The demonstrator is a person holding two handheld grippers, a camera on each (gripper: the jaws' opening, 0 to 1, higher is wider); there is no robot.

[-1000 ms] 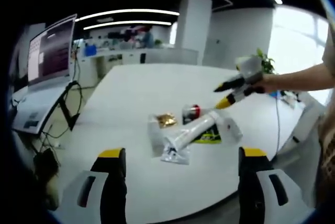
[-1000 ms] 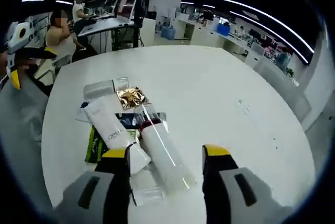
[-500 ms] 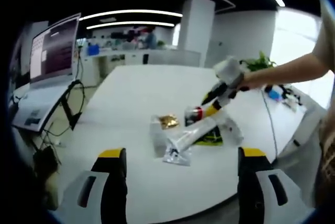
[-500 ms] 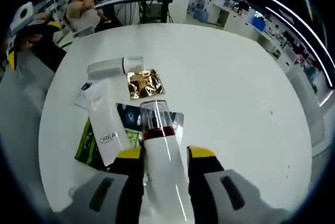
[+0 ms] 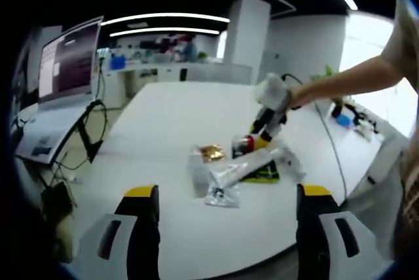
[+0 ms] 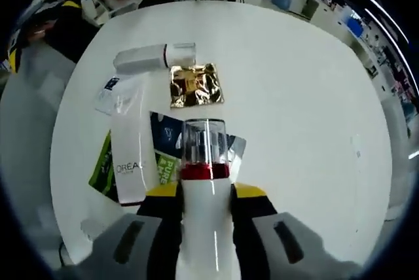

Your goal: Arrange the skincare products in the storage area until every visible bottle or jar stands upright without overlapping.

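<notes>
On a round white table [image 6: 308, 84], left to right in the right gripper view: a frosted bottle [image 6: 154, 56] lying flat at far left beside a gold sachet [image 6: 196, 85]; a white tube [image 6: 129, 157] flat over green and dark packets [image 6: 163, 156]; a white pump bottle [image 6: 204, 195] with red band and clear cap, lying down, clamped between the jaws of the right gripper [image 6: 204, 196]. In the left gripper view: left gripper [image 5: 222, 195] hovering short of the table, jaws wide apart on nothing; beyond, the pile of products mid-table.
</notes>
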